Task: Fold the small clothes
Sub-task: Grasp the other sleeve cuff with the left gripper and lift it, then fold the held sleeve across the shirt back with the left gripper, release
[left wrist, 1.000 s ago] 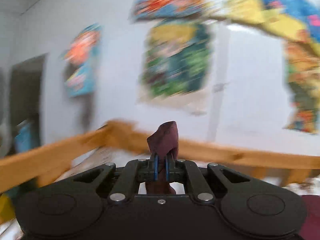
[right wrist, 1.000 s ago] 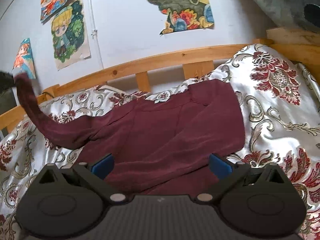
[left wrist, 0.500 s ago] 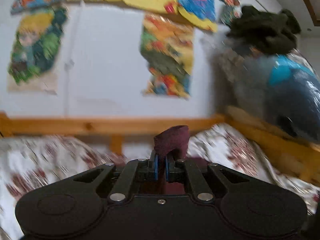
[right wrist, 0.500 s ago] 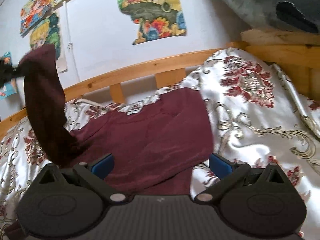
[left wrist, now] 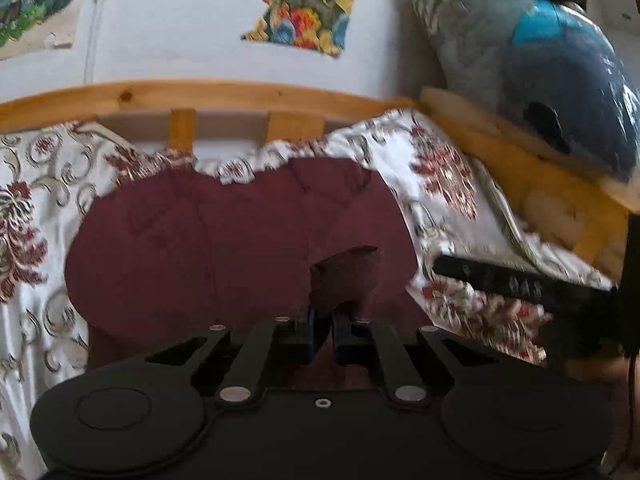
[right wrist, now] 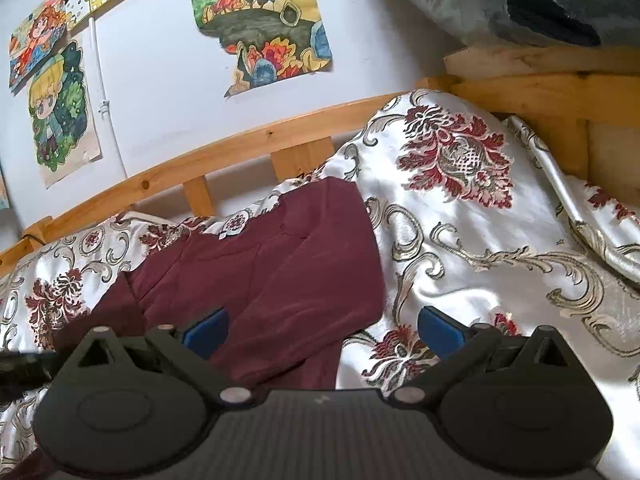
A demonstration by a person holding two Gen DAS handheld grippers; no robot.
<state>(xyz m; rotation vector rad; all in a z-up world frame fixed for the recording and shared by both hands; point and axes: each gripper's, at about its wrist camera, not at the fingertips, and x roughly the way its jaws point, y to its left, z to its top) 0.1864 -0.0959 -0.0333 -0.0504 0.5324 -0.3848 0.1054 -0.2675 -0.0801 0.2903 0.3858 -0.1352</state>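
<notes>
A maroon long-sleeved top (left wrist: 224, 248) lies spread on the flowered bedspread (left wrist: 448, 184). My left gripper (left wrist: 323, 332) is shut on the end of its sleeve (left wrist: 346, 276), which sticks up between the blue pads, low over the garment's body. In the right wrist view the same top (right wrist: 280, 268) lies ahead, and my right gripper (right wrist: 322, 330) is open and empty, just above its right edge. The right gripper's black body also shows at the right of the left wrist view (left wrist: 520, 284).
A wooden bed rail (right wrist: 256, 140) runs along the far side, with a wooden headboard (right wrist: 560, 88) at the right. A plastic-wrapped blue bundle (left wrist: 560, 80) rests on the headboard. Drawings (right wrist: 264, 32) hang on the white wall. The bedspread (right wrist: 480, 248) rises in folds at right.
My left gripper has swung the held sleeve from high at the left, across and down over the top's body. My right gripper stayed open and shifted a little right.
</notes>
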